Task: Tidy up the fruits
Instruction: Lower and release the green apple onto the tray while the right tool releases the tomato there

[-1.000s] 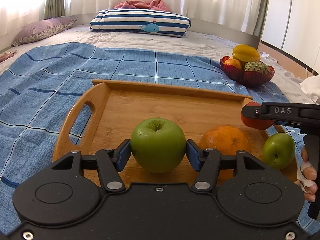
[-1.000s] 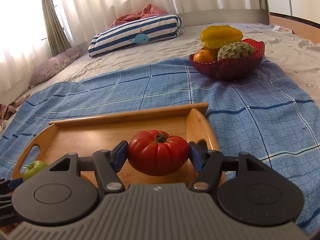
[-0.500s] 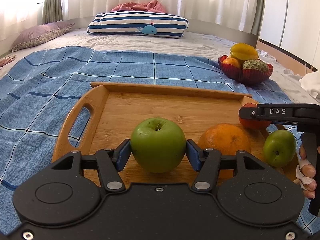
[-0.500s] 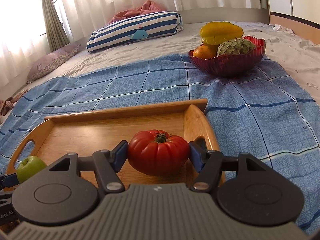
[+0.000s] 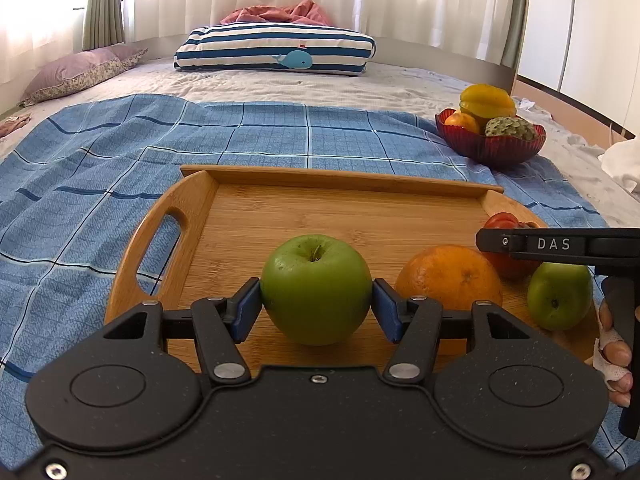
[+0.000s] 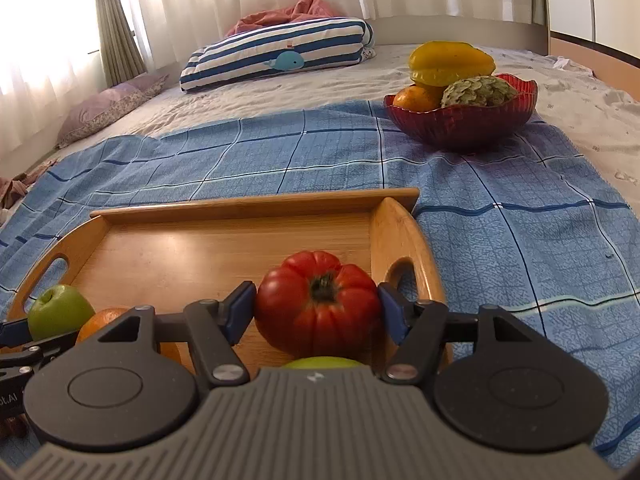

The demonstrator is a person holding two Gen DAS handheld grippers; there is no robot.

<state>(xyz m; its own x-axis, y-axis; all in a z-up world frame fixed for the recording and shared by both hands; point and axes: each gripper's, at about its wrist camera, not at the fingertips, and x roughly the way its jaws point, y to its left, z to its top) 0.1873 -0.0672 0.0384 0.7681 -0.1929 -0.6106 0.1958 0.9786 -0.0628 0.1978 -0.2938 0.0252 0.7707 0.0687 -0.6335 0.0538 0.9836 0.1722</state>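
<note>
My left gripper (image 5: pixel 316 304) is shut on a green apple (image 5: pixel 316 288), held over the near part of a wooden tray (image 5: pixel 340 208). My right gripper (image 6: pixel 317 310) is shut on a red ribbed tomato (image 6: pixel 318 304) over the tray's right end (image 6: pixel 396 232). The tomato (image 5: pixel 504 224) also shows in the left wrist view behind the right gripper's black body. An orange (image 5: pixel 448 276) and a smaller green apple (image 5: pixel 560 294) lie on the tray's right side. The held apple (image 6: pixel 60 310) and the orange (image 6: pixel 100 318) show at the left of the right wrist view.
A red glass bowl (image 6: pixel 460 120) with a yellow starfruit (image 6: pixel 450 62), an orange and a scaly green fruit (image 6: pixel 478 90) stands on the bed beyond the tray. A blue checked blanket (image 5: pixel 100 168) lies under the tray. A striped pillow (image 5: pixel 276 50) is at the head.
Both grippers keep their fruit. The right gripper has tipped down and moved forward a little, so the second green apple now shows below the tomato. The left gripper has barely moved.
</note>
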